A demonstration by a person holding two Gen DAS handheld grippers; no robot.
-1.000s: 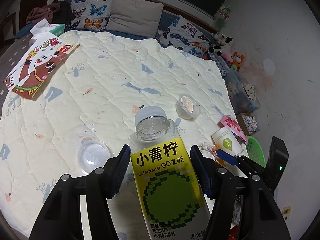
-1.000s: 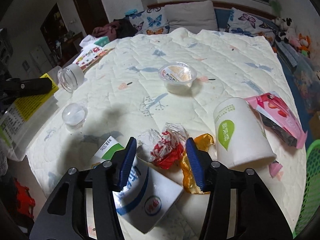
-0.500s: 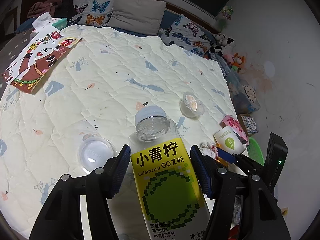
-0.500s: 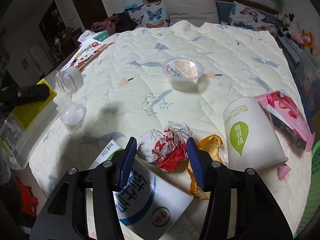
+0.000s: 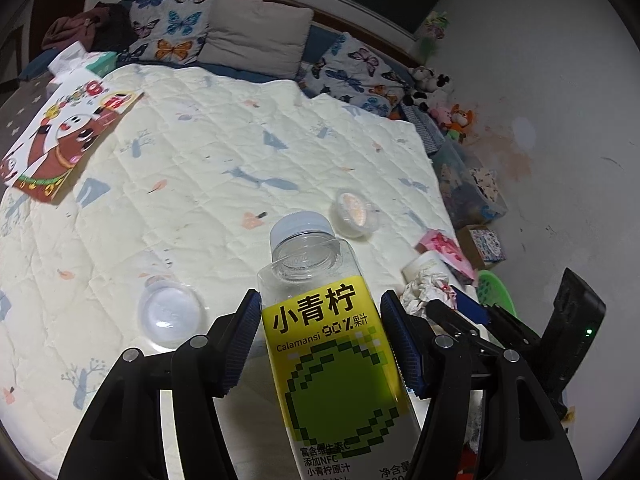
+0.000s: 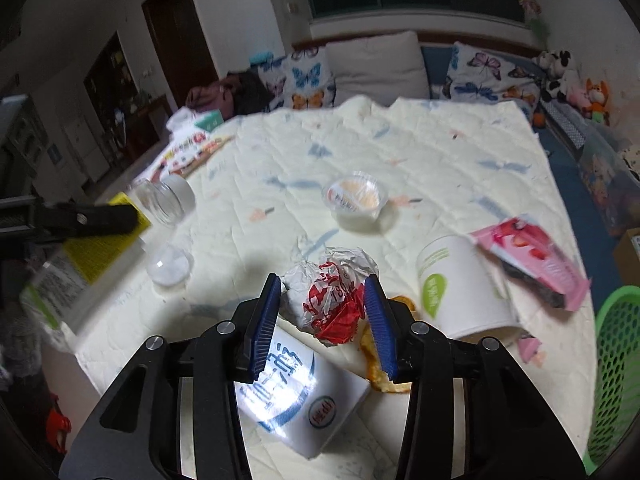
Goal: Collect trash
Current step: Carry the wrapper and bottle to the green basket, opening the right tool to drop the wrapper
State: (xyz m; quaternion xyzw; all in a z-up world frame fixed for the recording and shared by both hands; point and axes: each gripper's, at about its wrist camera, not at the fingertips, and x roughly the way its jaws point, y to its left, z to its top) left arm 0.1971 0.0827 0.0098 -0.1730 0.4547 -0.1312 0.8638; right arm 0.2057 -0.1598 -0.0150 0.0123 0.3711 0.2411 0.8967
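The bed's cream quilt (image 6: 420, 168) fills both views, and everything gets placed off the crumpled red-and-white wrapper (image 6: 332, 300) near its front edge. To the right of the wrapper, a green mesh basket (image 6: 616, 364) stands off the bed. Just right of the wrapper lies a white paper cup (image 6: 460, 292) on its side, with a pink snack packet (image 6: 532, 260) touching its far end. Left of the wrapper, the left tool (image 5: 320, 344) is clamped on a clear juice bottle (image 5: 328, 344) with a yellow label, pads pressed to both sides, bottle held off the quilt. Under and in front of the wrapper sits a white-and-blue carton (image 6: 304, 404). Beyond the wrapper, a clear pudding cup (image 6: 356, 204) stands upright on the quilt, well apart. Left of the wrapper, a small clear lid (image 6: 168, 266) rests flat. At the wrapper's right front, an orange peel (image 6: 384, 376) pokes out beside the carton. And the right tool (image 6: 324, 316) has just squeezed in: its blue pads now pinch the wrapper from either side, the ball bulging up between them
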